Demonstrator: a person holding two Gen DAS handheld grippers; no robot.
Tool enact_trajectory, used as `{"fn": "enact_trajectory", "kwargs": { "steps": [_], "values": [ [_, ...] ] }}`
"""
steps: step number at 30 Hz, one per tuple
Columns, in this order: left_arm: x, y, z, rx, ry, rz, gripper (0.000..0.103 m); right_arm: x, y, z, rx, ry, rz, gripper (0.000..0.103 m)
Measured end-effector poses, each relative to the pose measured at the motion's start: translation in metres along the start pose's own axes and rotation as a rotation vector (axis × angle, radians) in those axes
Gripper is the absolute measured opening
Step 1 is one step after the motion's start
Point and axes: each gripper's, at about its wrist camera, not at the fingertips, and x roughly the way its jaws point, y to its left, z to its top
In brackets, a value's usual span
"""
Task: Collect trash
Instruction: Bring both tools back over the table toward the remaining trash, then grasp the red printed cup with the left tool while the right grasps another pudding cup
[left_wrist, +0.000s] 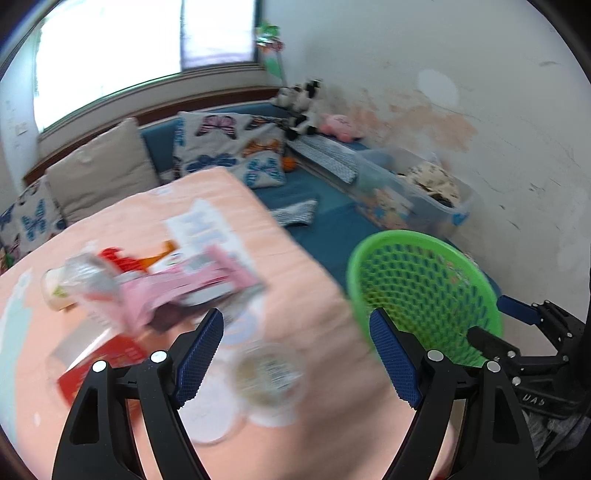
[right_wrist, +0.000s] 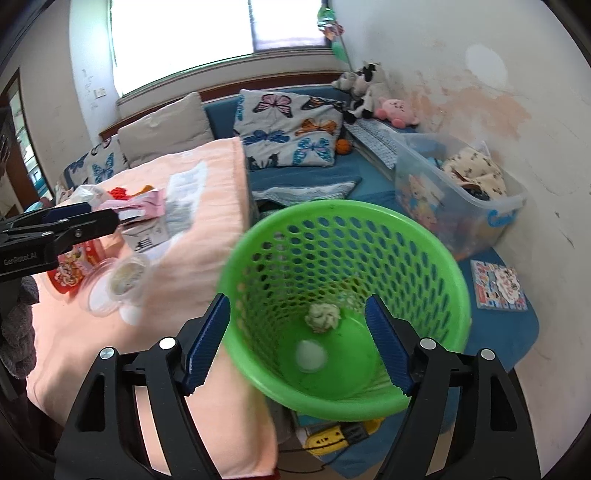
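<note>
A green mesh basket (right_wrist: 343, 258) stands beside the peach-covered table (right_wrist: 207, 266), and it also shows in the left wrist view (left_wrist: 424, 291). It holds a crumpled paper wad (right_wrist: 322, 316) and a white ball (right_wrist: 311, 355). My right gripper (right_wrist: 297, 341) is open just above the basket's near rim. My left gripper (left_wrist: 297, 352) is open and empty over the table, near a clear round lidded cup (left_wrist: 267, 373). A pink wrapper (left_wrist: 184, 288), a red packet (left_wrist: 99, 363) and a clear bag (left_wrist: 79, 280) lie on the table, blurred.
A blue sofa with butterfly cushions (right_wrist: 291, 129) runs behind the table. A clear storage bin (right_wrist: 458, 199) with clothes stands at the wall. A yellow power strip (right_wrist: 332, 437) lies on the floor under the basket. A picture book (right_wrist: 498, 284) lies on the blue mat.
</note>
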Motion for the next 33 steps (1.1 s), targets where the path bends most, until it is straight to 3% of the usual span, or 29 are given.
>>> {"fn": "enact_trajectory", "kwargs": {
  "steps": [16,24,33],
  "values": [
    [-0.064,0.126,-0.051,-0.218,-0.064,0.209,0.079,0.029,0.092,0.009,-0.114,0.038,0.16,0.083],
    [-0.061,0.16,-0.08,-0.336,-0.025,0.195,0.079,0.053,0.138,0.009,-0.18,0.09,0.244,0.086],
    [-0.042,0.173,-0.09,-0.371,0.013,0.144,0.078,0.083,0.164,0.01,-0.217,0.145,0.25,0.086]
  ]
}}
